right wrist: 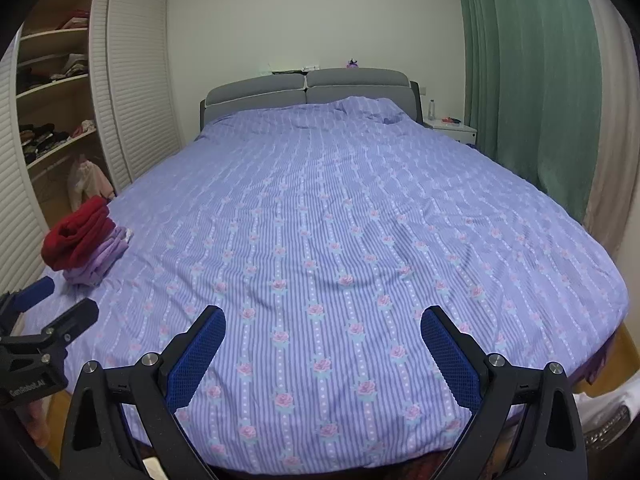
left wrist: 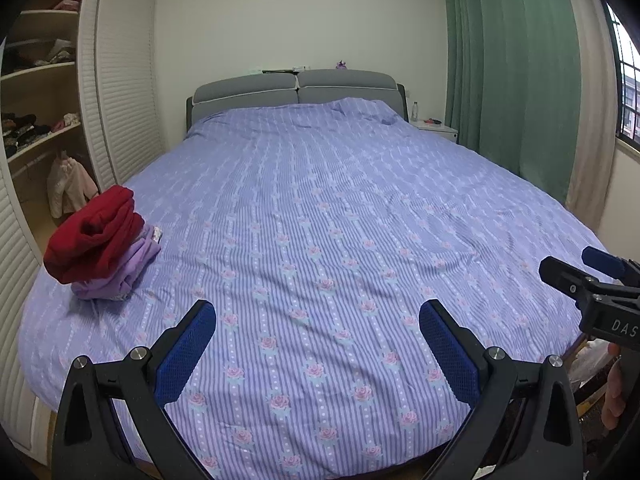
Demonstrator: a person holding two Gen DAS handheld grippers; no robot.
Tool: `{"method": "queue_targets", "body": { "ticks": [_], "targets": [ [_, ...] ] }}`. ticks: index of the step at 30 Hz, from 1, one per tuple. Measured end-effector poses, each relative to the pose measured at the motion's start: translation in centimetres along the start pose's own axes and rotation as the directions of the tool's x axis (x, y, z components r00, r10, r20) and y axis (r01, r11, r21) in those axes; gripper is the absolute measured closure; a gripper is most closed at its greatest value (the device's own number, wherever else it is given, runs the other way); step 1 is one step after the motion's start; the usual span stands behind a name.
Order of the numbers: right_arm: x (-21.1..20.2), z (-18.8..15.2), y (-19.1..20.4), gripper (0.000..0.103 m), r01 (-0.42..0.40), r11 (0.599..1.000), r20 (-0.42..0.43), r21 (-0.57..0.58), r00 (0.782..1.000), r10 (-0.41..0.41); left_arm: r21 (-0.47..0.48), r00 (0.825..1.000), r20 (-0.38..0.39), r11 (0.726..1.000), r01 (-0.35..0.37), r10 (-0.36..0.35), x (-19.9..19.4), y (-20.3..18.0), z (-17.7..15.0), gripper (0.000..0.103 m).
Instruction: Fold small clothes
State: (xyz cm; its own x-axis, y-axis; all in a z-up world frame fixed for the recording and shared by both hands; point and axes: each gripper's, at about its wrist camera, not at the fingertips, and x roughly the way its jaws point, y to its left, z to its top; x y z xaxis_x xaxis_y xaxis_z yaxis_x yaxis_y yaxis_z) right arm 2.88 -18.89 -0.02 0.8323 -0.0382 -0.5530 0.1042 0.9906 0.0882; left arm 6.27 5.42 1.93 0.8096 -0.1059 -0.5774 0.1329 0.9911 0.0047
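Note:
A stack of folded clothes sits at the bed's left edge: a red garment on top of a lilac one. The stack also shows in the right wrist view, red garment over lilac garment. My left gripper is open and empty above the foot of the bed; it also shows in the right wrist view. My right gripper is open and empty over the foot of the bed; it also shows at the right of the left wrist view.
The bed has a lilac striped floral cover and a grey headboard. An open wardrobe with shelves of clothes stands at the left. A green curtain and a white nightstand stand at the right.

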Motion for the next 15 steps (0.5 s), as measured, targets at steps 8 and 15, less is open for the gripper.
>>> {"method": "queue_targets", "body": {
  "ticks": [8,15],
  "targets": [
    [-0.23,0.03,0.13,0.004,-0.002,1.0,0.0,-0.002,1.0,0.002,-0.001,1.0,0.004,1.0,-0.015,0.015,-0.13,0.11,-0.02,0.0],
    [-0.43,0.18,0.03,0.004,-0.005,1.0,0.004,-0.006,1.0,0.005,-0.003,1.0,0.023,1.0,-0.017,0.017,-0.5,0.03,-0.01,0.0]
  ]
}}
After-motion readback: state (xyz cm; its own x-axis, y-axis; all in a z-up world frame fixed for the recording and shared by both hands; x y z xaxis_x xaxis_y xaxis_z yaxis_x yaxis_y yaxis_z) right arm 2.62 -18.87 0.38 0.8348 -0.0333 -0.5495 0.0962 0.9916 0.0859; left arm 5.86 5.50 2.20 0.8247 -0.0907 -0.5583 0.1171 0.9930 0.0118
